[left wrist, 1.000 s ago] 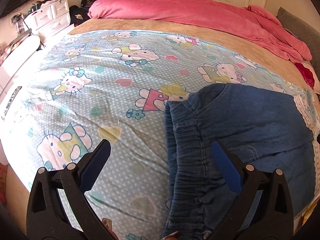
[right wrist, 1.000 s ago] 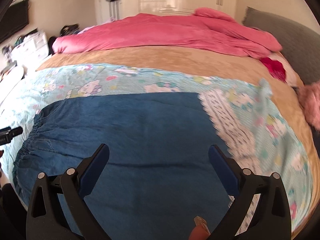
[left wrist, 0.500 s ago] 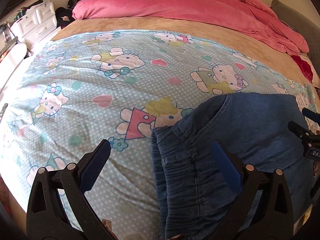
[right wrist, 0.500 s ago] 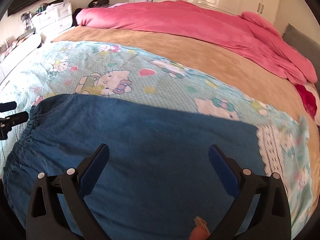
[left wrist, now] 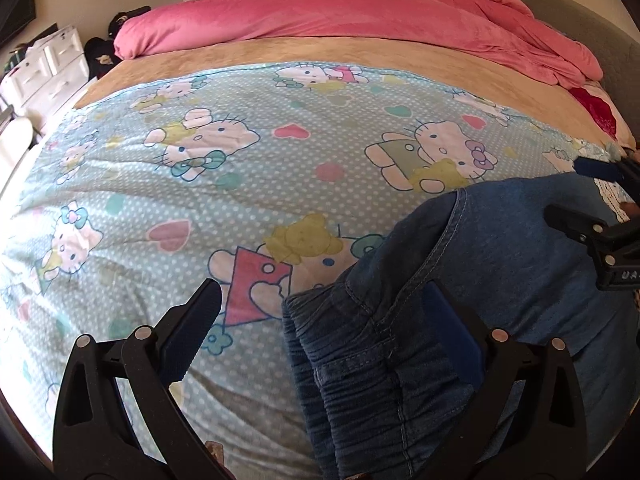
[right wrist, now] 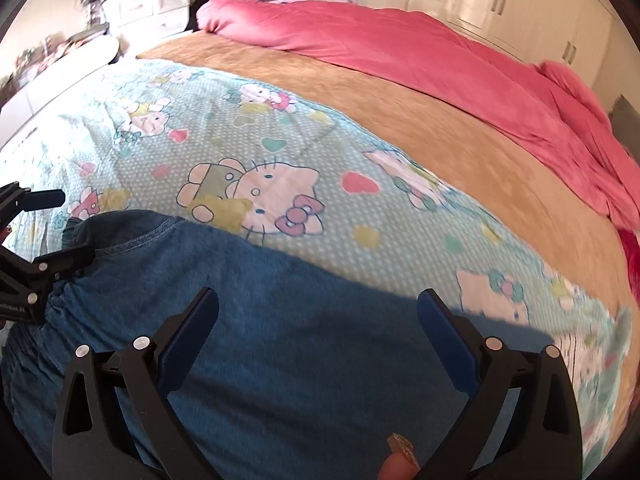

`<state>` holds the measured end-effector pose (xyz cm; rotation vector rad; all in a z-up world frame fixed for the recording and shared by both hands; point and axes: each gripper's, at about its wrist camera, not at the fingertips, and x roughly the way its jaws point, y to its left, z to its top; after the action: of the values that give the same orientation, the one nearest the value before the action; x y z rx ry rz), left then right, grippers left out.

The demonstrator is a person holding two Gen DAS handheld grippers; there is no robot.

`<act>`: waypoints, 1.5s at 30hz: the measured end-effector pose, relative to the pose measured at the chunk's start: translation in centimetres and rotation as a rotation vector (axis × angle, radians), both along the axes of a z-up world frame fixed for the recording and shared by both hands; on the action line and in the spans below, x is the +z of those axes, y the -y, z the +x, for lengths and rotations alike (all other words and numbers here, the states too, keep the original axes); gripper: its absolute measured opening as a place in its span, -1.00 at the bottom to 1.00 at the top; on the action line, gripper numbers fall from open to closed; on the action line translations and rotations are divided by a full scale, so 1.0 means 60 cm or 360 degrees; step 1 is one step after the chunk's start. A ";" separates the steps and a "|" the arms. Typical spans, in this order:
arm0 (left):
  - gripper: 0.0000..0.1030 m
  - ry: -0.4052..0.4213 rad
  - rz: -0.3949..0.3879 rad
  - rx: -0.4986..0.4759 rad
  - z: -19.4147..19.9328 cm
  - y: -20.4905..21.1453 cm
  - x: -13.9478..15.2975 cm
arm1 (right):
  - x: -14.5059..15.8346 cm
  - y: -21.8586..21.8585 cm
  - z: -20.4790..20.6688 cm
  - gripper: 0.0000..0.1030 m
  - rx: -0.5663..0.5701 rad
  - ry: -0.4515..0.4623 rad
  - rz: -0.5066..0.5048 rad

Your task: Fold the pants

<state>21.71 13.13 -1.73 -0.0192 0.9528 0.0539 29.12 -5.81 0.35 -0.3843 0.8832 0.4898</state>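
On the near part of the bed (left wrist: pixel 256 52), the blue denim pants (right wrist: pixel 304 360) are lying flat on a cartoon-print sheet (left wrist: pixel 168 208), their gathered waistband (left wrist: pixel 360 392) pointing toward the sheet's left side. Over that waistband the left gripper (left wrist: pixel 320 328) is hovering with its jaws spread wide, one finger above the denim and the other above bare sheet. Over the middle of the pants the right gripper (right wrist: pixel 318 328) is hanging with its jaws likewise spread, gripping nothing. Along the bed's far edge a pink duvet (right wrist: pixel 420 52) is lying bunched.
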 end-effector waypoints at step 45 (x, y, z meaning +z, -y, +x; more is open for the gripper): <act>-0.43 0.0154 -0.0047 -0.0065 -0.017 -0.021 0.013 | -0.040 -0.115 0.026 -0.92 0.0524 -0.0116 -0.0058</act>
<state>20.66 14.37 -0.94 -0.0292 0.8571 0.0015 30.71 1.10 -2.03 -0.5521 0.9041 0.7953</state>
